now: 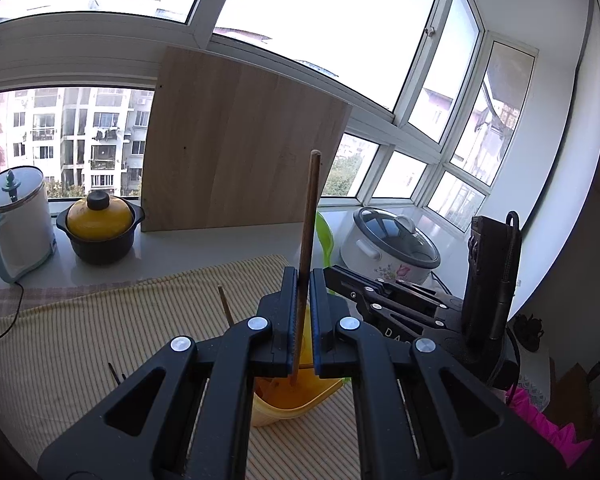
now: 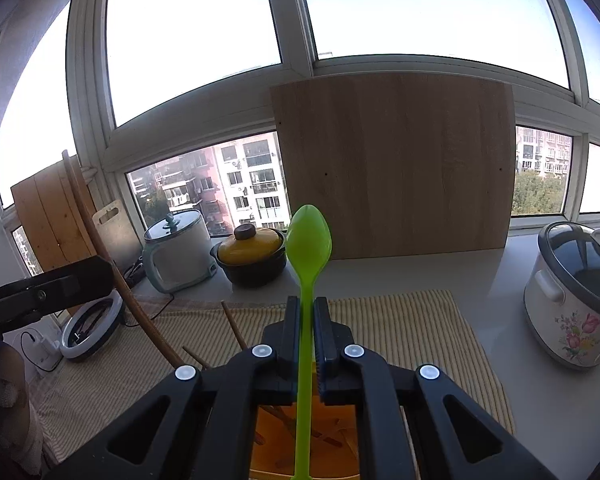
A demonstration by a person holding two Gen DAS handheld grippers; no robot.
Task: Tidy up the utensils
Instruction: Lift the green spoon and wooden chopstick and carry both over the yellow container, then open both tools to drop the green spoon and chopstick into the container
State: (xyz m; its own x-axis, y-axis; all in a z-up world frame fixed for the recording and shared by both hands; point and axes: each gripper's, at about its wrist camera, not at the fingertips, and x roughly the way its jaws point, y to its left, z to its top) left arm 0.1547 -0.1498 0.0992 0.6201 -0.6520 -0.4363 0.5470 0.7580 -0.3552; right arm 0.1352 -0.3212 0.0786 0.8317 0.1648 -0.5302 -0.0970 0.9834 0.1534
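Observation:
My left gripper (image 1: 303,276) is shut on a brown wooden chopstick (image 1: 309,216) that stands upright, its lower end down in a yellow utensil holder (image 1: 300,396). My right gripper (image 2: 307,304) is shut on the handle of a green plastic spoon (image 2: 309,236), bowl up, over the same yellow holder (image 2: 268,440), which has more wooden sticks inside. Another chopstick (image 1: 225,306) leans out of the holder on the left. The right gripper (image 1: 380,292) shows in the left wrist view just right of the left one.
A striped yellow mat (image 1: 100,340) covers the counter. At the back stand a wooden board (image 1: 240,152), a black pot with yellow lid (image 1: 100,228), a white kettle (image 1: 16,220) and a floral rice cooker (image 2: 576,300). A ring light (image 2: 92,328) lies at left.

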